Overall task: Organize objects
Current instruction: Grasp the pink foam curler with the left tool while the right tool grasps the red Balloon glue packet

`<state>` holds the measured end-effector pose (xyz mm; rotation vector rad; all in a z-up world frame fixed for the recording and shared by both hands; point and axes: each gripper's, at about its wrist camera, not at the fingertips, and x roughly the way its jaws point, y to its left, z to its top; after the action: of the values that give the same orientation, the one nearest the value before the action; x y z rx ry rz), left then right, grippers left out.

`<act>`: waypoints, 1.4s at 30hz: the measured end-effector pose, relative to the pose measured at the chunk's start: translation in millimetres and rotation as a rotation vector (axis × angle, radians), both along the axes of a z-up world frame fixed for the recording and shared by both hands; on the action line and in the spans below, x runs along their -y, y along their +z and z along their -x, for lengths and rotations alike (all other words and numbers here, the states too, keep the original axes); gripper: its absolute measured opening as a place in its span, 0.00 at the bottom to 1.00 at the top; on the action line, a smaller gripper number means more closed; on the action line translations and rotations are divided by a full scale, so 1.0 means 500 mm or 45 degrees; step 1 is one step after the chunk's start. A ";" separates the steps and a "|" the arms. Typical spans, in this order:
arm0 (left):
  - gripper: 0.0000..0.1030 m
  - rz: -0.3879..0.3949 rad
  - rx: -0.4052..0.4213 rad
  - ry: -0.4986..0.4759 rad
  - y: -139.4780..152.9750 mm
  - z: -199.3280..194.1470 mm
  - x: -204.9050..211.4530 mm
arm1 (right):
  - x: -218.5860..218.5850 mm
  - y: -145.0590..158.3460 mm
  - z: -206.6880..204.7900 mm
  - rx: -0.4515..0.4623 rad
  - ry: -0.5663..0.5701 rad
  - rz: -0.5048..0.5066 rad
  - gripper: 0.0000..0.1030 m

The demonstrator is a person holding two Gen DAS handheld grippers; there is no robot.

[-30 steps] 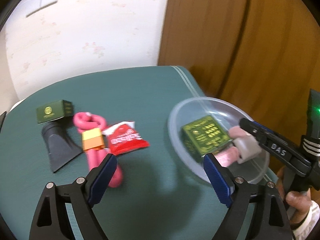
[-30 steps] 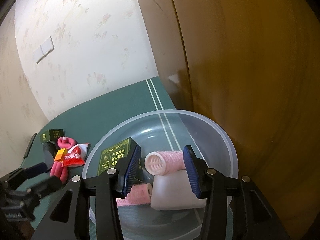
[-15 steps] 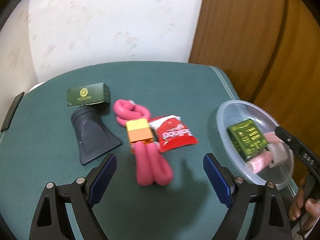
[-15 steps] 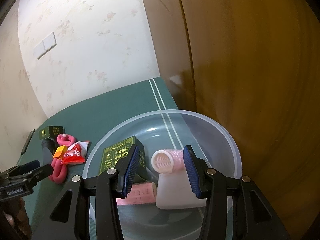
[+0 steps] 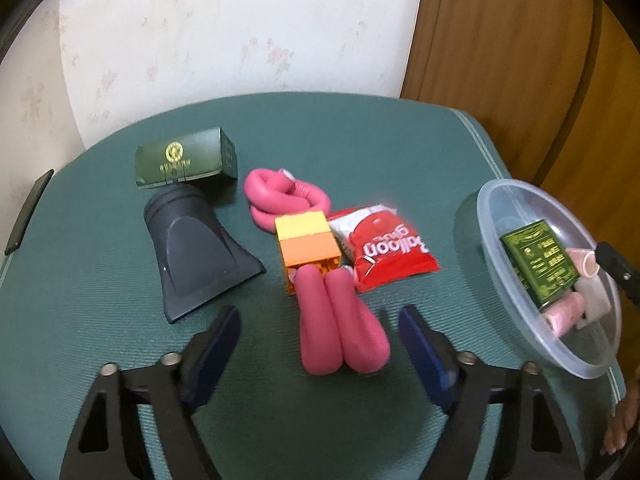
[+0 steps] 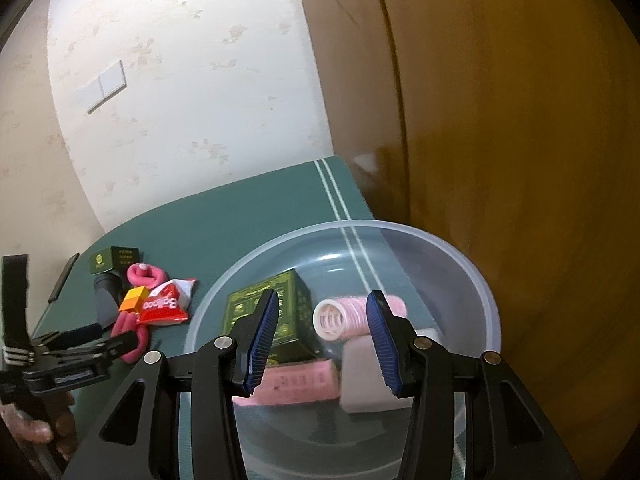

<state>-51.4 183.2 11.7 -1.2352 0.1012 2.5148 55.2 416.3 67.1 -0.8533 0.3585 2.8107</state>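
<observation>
On the green table [image 5: 360,140] lie a pink foam roll [image 5: 340,320], an orange-yellow block [image 5: 306,240], a red Balloon packet [image 5: 384,248], a black nozzle [image 5: 196,248] and a dark green box [image 5: 184,158]. My left gripper [image 5: 316,344] is open, just in front of the pink roll's near end. My right gripper [image 6: 320,332] is open above the clear bowl [image 6: 472,276]. The bowl holds a green box [image 6: 288,304], a pink hair roller [image 6: 352,314], a second pink roller [image 6: 296,384] and a white block [image 6: 368,368].
A wooden door [image 6: 500,120] stands just right of the table and the bowl. A papered wall [image 5: 220,40] is behind the table. A dark flat object [image 5: 28,208] lies at the table's left edge. The left gripper also shows in the right wrist view [image 6: 72,344].
My left gripper has swung left from the bowl to face the pink roll and closed in on it. My right gripper has drawn back slightly above the bowl, still open.
</observation>
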 end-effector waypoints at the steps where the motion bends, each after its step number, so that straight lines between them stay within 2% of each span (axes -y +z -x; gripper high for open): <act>1: 0.73 0.002 0.012 0.003 -0.005 0.003 0.001 | 0.005 0.000 0.000 0.000 0.009 -0.001 0.46; 6: 0.70 -0.009 0.024 -0.002 -0.011 0.005 0.001 | 0.032 0.001 -0.001 -0.002 0.046 -0.008 0.46; 12: 0.47 -0.040 0.038 -0.024 -0.013 0.000 0.003 | 0.042 0.000 0.000 -0.002 0.047 -0.009 0.46; 27: 0.46 -0.055 -0.006 -0.023 0.012 -0.039 0.030 | 0.072 0.013 0.014 0.008 0.098 -0.009 0.46; 42: 0.46 -0.077 -0.038 0.054 0.021 -0.044 0.108 | 0.215 0.009 0.114 0.111 0.381 -0.005 0.46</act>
<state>-29.6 129.5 22.4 -1.1884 0.0064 2.5535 -1.6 308.6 71.9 -1.1085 0.2279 3.0270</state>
